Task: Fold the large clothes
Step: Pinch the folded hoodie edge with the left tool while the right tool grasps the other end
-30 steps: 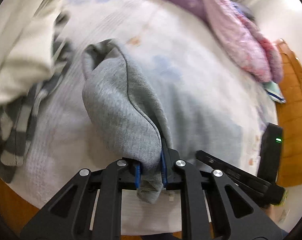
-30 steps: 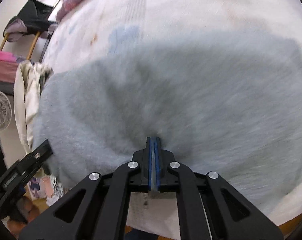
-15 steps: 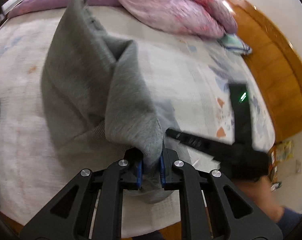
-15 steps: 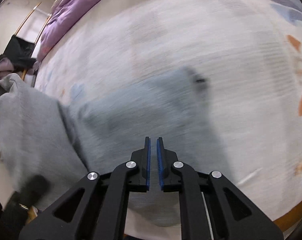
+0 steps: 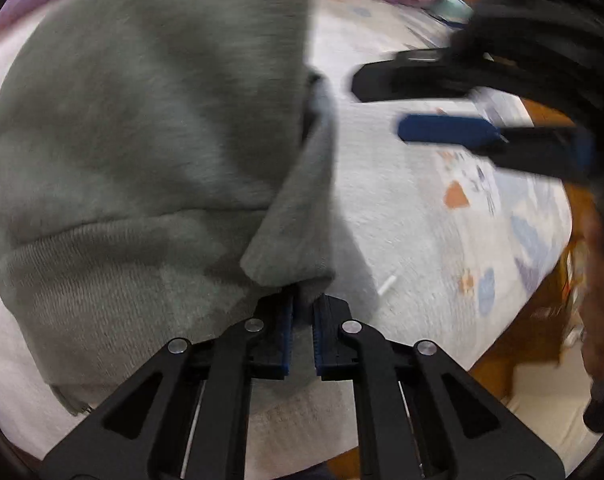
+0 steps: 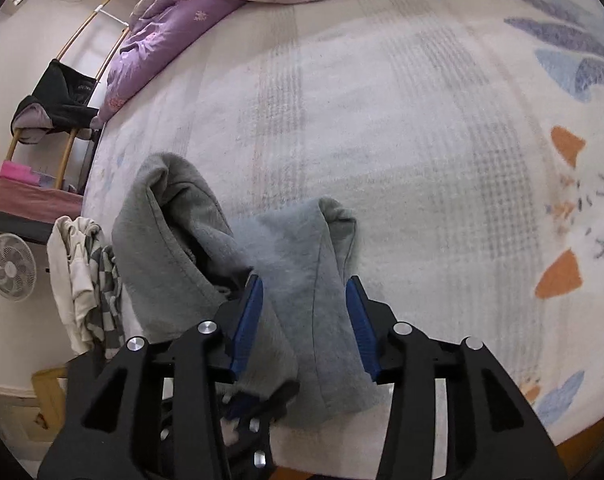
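Early stage: soft grey knit sweatshirt (image 6: 302,300) lay bunched near bed (image 6: 382,120) front edge, unfolded. Left gripper (image 5: 302,320) clenched on its fabric; right gripper (image 6: 304,320) was just opening, jaws astride a fold, not pressing.

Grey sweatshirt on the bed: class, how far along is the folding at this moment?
Done: part of the grey sweatshirt is already doubled over itself on the bed sheet. In hand: the left tool pinches a fabric edge; the right tool has just been opening, cloth between its pads but not pressed. Left: the garment lies bunched, not a flat packet, and a striped garment waits at the bed's edge.
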### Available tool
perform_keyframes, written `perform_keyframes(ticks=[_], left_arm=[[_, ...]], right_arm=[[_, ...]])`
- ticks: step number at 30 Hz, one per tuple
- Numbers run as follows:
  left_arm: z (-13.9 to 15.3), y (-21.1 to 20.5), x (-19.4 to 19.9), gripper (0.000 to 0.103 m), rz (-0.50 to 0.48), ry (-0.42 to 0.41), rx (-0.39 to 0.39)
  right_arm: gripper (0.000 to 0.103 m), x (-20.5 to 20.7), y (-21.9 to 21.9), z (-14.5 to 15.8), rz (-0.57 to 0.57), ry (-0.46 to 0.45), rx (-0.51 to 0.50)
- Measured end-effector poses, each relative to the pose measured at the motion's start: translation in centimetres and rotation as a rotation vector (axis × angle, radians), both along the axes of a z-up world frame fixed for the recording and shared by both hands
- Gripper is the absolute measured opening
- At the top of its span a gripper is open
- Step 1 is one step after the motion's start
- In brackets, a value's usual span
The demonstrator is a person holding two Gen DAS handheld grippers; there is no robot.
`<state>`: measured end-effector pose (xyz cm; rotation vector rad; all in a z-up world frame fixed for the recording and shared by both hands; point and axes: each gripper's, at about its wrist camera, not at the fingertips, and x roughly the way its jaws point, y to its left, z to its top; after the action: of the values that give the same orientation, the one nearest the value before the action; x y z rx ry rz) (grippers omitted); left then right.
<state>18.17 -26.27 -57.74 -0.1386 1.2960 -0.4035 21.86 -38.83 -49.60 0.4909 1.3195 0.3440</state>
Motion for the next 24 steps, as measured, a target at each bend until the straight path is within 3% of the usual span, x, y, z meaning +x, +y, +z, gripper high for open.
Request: perform_keyframes(ticks=[1, 4, 8, 9, 10, 11, 12, 13, 15, 16, 19, 22, 24], left_arm=[[0.1, 0.1, 0.0, 0.007, -0.018, -0.016, 0.005], [0.7, 0.8, -0.1, 0.007, -0.039, -0.049, 0.006], [0.7, 0.9, -0.5, 0.009, -0.048, -0.066, 0.005], [0.9, 0.8, -0.7, 0.01, -0.06, -0.083, 0.02], [1.3, 0.7, -0.9, 0.017, -0.069, -0.088, 0.03], [1.6, 1.0, -1.0, 0.024, -0.073, -0.081, 0.028], [2.1, 1.4, -1.2, 0.051, -0.065, -0.066, 0.03], [2.5, 1.9, -1.4, 0.062, -0.053, -0.065, 0.029], [4.2, 4.2, -2.3, 0.066, -0.019, -0.086, -0.03], [5.2, 5.7, -2.6, 0.074, 0.002, -0.083, -0.031], [6.6, 10.1, -2.1, 0.077, 0.134, -0.099, -0.014], [6.1, 14.2, -0.1, 0.079, 0.302, -0.053, 0.002], [4.1, 16.1, 2.0, 0.079, 0.369, -0.007, -0.011]], right_arm=[[0.058, 0.0, 0.7, -0.2, 0.034, 0.008, 0.03], [0.063, 0.0, 1.9, -1.7, 0.066, 0.041, 0.124], [0.063, 0.5, 3.9, -4.1, 0.096, 0.112, 0.209], [0.059, 0.5, 4.9, -4.4, 0.12, 0.115, 0.2], [0.033, 0.5, 5.6, -4.5, 0.137, 0.107, 0.179], [0.023, 0.5, 5.9, -4.6, 0.144, 0.106, 0.149], [0.018, 0.6, 5.9, -4.4, 0.134, 0.1, 0.124], [0.015, 0.6, 5.7, -4.1, 0.117, 0.088, 0.099], [0.014, 0.2, 4.6, -3.1, 0.075, 0.071, 0.07], [0.013, -0.1, 3.9, -2.8, 0.052, 0.072, 0.063], [0.013, -1.0, 2.1, -2.6, 0.018, 0.074, -0.013], [0.013, -1.6, -0.2, -5.5, -0.042, 0.155, -0.082], [0.014, -1.8, -0.8, -7.8, -0.063, 0.212, -0.08]])
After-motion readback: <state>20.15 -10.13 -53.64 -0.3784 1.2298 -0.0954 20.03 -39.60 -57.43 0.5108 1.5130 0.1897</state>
